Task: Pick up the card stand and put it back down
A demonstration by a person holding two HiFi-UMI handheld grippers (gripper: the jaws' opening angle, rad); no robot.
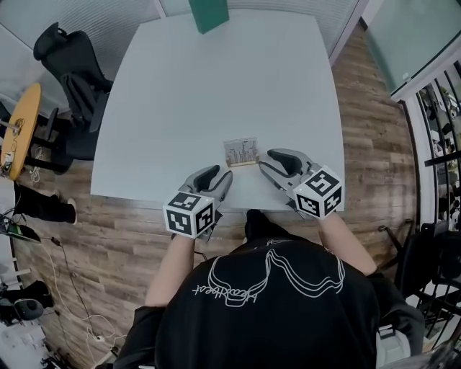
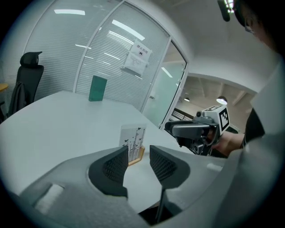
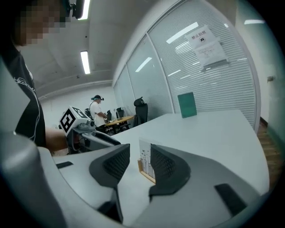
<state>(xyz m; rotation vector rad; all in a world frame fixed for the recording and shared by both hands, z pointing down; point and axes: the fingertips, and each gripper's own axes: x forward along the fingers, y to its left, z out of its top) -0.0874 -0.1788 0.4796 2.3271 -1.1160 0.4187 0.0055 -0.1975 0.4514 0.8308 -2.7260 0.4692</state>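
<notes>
**Both grippers open and empty, card stand upright on the table**

The left gripper's (image 2: pixel 139 160) dark ribbed pads (image 2: pixel 115 167) stand apart with nothing pressed between them. Through the gap, beyond the tips, shows the small white card printed with thin dark marks, upright in its light wooden base: the card stand (image 2: pixel 132 141). The right gripper's (image 3: pixel 140 162) pads (image 3: pixel 162 164) are likewise apart and grip nothing; the card stand (image 3: pixel 143 156) appears in that gap too, past the tips, on the tabletop.

From the head view, the card stand (image 1: pixel 240 152) sits near the front edge of the large white table (image 1: pixel 216 86). The left gripper (image 1: pixel 220 176) lies just short of it on its left. The right gripper (image 1: pixel 268 164) lies just beside its right end. Neither touches it, as far as I can tell. Each grey gripper carries a cube with black-and-white square markers and is held in a bare hand.

At the table's far edge stands a flat green rectangular board (image 1: pixel 209 13). A black office chair (image 1: pixel 72 72) stands off the table's left side on the wood-patterned floor (image 1: pixel 367 130).
</notes>
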